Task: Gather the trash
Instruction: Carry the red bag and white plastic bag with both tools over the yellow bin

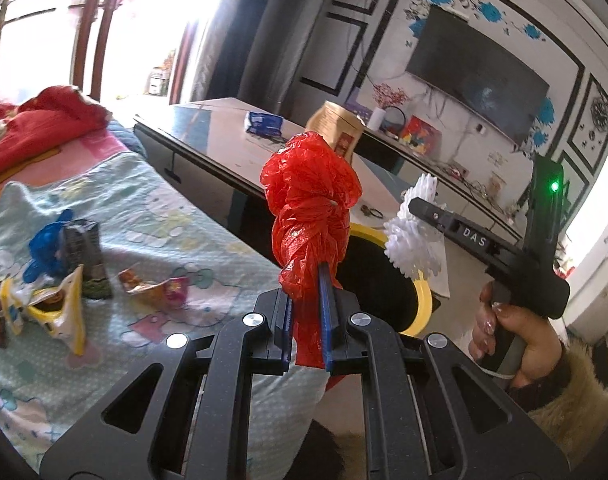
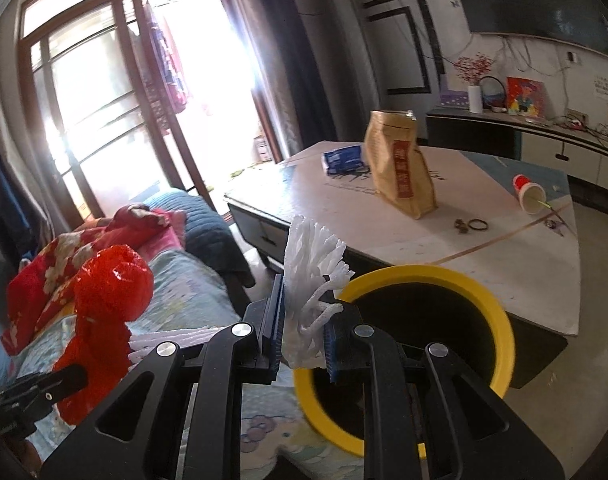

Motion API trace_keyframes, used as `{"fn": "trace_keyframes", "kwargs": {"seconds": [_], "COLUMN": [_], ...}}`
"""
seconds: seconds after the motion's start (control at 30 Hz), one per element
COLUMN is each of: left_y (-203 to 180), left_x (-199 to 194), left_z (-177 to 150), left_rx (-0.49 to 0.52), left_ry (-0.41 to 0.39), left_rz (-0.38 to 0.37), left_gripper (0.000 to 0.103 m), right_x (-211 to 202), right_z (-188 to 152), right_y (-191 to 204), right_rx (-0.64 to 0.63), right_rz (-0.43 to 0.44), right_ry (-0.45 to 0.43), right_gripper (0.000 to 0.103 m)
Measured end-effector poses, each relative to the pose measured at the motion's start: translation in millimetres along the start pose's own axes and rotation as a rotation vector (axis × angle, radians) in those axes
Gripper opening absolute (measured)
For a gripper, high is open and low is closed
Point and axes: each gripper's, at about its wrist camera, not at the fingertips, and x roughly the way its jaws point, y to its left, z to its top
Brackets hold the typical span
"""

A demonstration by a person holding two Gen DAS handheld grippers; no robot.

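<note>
Trash sits in both tools, and the yellow-rimmed bin is the landmark for all of it.

From the left wrist, the left tool is closed narrowly on a crumpled red plastic bag, which stands up out of the blue pads and hangs just to the near side of the bin's rim. It is pinched low on its knotted neck, probably so the loose bulk stays bunched for the drop. Beyond the bin, the right tool, held in a hand, carries a white foam net above the bin's far edge. Left of the bin, on the bed, snack wrappers lie uncollected, so the job looks only partly done.

From the right wrist, the right tool grips the white foam net between narrowly set pads, with the bin just right of it and its dark mouth open below. The red plastic bag hovers well left of the bin, over the bed. Behind the bin, the tabletop holds a brown paper pouch and a tipped red cup, possibly trash too.
</note>
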Motion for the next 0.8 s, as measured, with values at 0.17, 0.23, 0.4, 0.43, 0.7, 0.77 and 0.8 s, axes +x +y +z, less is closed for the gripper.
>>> {"fn": "trace_keyframes", "kwargs": {"seconds": [0.17, 0.23, 0.4, 0.43, 0.7, 0.77, 0.8], "left_y": [-14, -19, -32, -34, -46, -49, -51], "left_x": [17, 24, 40, 44, 72, 78, 82], "left_z": [1, 2, 1, 1, -2, -2, -2], "left_rx": [0.034, 0.043, 0.066, 0.070, 0.094, 0.099, 0.104], "left_ry": [0.025, 0.036, 0.058, 0.062, 0.101, 0.110, 0.115], "left_rz": [-0.016, -0.022, -0.036, -0.038, -0.043, -0.045, -0.045], "left_gripper": [0.006, 0.006, 0.006, 0.006, 0.006, 0.006, 0.006], "right_x": [1, 1, 2, 2, 9, 12, 13], "right_z": [1, 1, 0, -1, -8, -10, -11], "right_y": [-22, -31, -52, -58, -88, -95, -99], "right_rx": [0.030, 0.047, 0.080, 0.089, 0.135, 0.142, 0.145], "right_rz": [-0.041, -0.057, -0.094, -0.106, -0.160, -0.174, -0.179], "right_ry": [-0.007, -0.009, -0.015, -0.016, -0.005, -0.002, 0.001], "right_gripper": [0.016, 0.016, 0.016, 0.016, 0.016, 0.016, 0.016]}}
